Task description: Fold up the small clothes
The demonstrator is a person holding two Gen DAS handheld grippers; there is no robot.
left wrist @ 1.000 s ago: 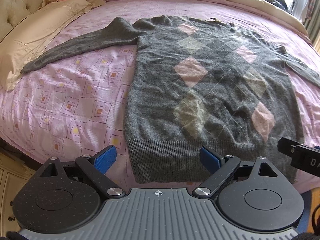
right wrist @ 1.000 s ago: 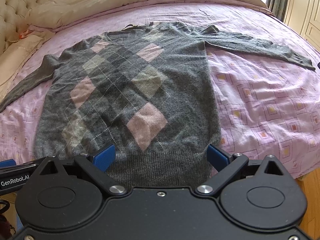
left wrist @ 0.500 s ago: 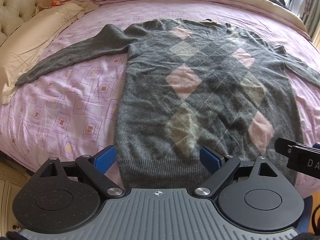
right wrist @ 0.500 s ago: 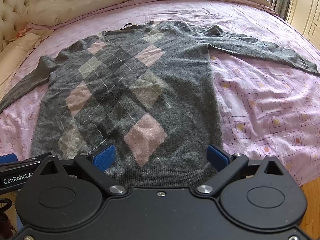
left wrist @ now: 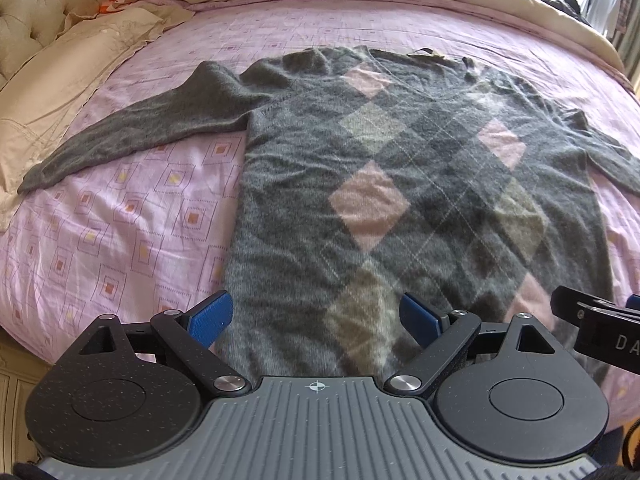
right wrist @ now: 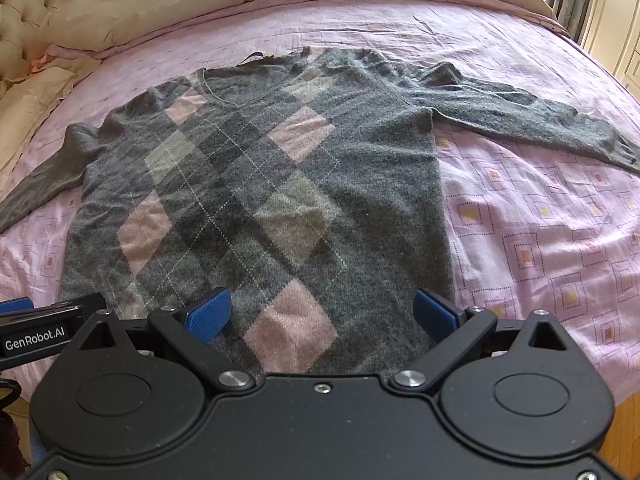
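"GenRobot.AI" lettering, left gripper (right wrist: 24,312), sweater (right wrist: 280,184)

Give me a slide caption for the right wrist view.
Open right gripper above the hem of a grey argyle sweater spread flat on a pink bedsheet.
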